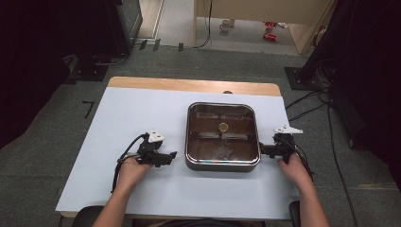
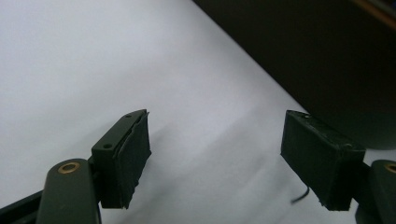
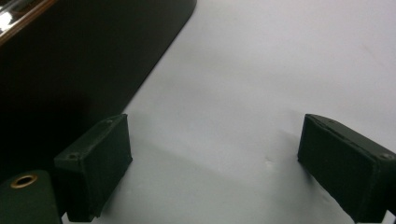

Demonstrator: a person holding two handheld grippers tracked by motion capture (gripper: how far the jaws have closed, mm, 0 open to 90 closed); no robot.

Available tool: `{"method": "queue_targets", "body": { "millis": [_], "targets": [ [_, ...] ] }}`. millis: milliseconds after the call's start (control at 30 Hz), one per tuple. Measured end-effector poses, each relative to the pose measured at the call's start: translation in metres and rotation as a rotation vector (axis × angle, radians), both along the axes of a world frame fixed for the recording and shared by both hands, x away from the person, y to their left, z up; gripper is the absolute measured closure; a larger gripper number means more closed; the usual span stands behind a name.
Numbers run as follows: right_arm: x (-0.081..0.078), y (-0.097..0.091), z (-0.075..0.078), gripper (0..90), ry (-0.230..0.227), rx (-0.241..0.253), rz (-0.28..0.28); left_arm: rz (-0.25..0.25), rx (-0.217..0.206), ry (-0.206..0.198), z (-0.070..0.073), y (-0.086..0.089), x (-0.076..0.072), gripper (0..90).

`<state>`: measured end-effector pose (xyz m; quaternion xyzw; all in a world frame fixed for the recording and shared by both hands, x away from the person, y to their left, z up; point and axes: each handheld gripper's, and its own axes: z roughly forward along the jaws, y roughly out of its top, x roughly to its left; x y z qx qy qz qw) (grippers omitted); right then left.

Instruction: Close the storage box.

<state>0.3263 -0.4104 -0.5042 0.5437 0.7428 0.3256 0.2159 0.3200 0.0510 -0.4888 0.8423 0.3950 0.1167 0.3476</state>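
Observation:
A square dark metal pan [image 1: 222,163] with a shiny rim sits in the middle of the table, a small round yellowish piece [image 1: 223,126] inside it. My left gripper [image 1: 173,155] rests on the white table sheet [image 1: 137,111] just left of the pan, jaws pointing at its side wall. My right gripper [image 1: 262,150] lies against the pan's right side. In the left gripper view the left gripper [image 2: 215,158] stands open over bare sheet, the pan's dark wall [image 2: 327,65] at upper right. In the right gripper view the right gripper [image 3: 215,168] is open, with the pan wall [image 3: 70,70] at left.
The white sheet covers the table, with a wooden strip [image 1: 189,85] at the far edge. Cables [image 1: 309,101] and dark equipment stands [image 1: 326,56] lie on the floor to the right. More dark gear [image 1: 104,38] stands at back left.

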Motion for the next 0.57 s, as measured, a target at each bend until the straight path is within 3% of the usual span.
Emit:
{"method": "queue_targets", "body": {
  "millis": [100,200,300,567],
  "targets": [
    [0.000,0.000,0.000,9.2,0.000,0.000,0.000,-0.020,0.017,-0.031,-0.003,-0.003,-0.003,20.5],
    [0.000,0.000,0.000,9.1,0.000,-0.001,0.000,-0.023,0.006,-0.048,-0.005,-0.002,-0.005,19.8],
    [0.000,0.000,0.000,9.2,0.000,0.000,0.000,-0.017,0.015,-0.092,-0.009,-0.005,-0.010,17.0],
    [0.000,0.000,0.000,9.2,0.001,-0.001,0.001,-0.005,0.013,-0.103,-0.011,-0.005,-0.012,15.5]
  ]
}}
